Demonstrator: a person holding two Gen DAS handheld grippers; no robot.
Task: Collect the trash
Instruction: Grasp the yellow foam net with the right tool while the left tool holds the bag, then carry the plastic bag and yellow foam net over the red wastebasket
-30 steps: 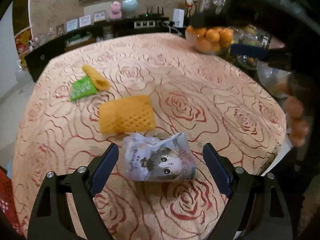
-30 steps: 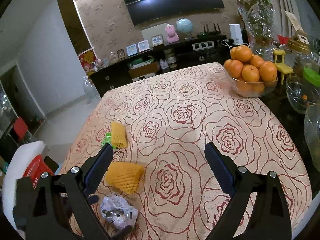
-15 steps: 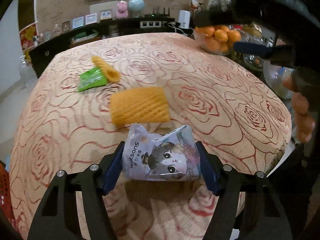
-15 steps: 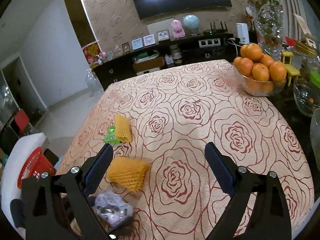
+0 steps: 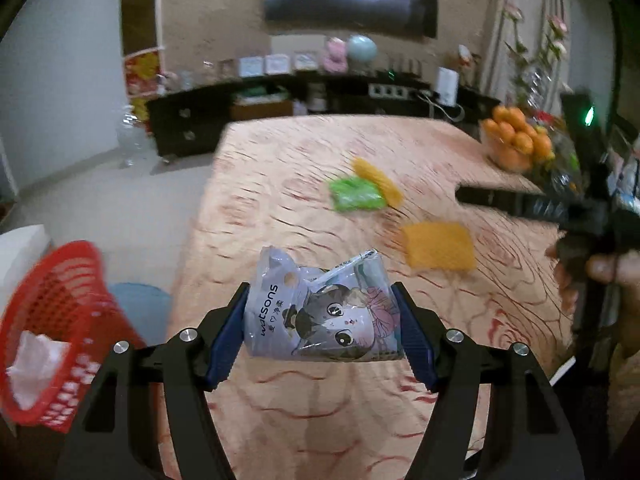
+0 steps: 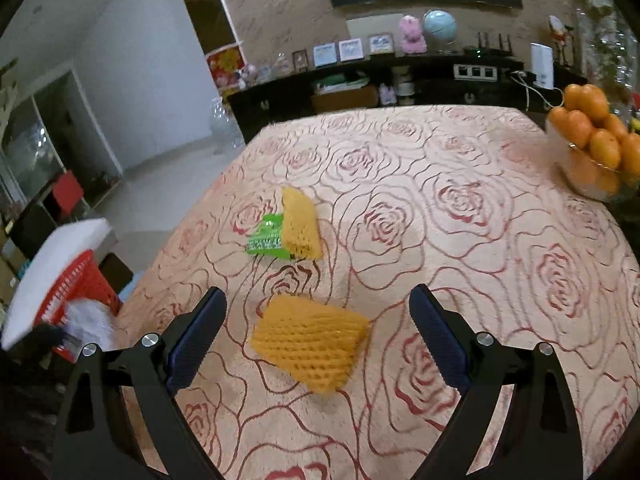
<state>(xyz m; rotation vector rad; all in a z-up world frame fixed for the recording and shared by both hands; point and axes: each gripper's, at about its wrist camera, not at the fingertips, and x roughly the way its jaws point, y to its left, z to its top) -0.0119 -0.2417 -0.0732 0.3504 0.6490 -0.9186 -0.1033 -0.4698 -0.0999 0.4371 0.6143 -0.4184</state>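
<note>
My left gripper is shut on a pale Watsons tissue packet with a cartoon face and holds it lifted above the table's left edge. A red mesh basket with white paper in it stands low at the left; it also shows in the right wrist view. My right gripper is open and hovers over an orange foam net on the rose tablecloth. A second orange foam net lies partly over a green wrapper farther back.
A glass bowl of oranges stands at the table's right edge. A blue bin sits on the floor beside the red basket. A dark sideboard with ornaments lines the far wall.
My left gripper closed on the tissue packet, lifted it and swung left, bringing the red basket into view. My right gripper moved forward over the near orange foam net.
</note>
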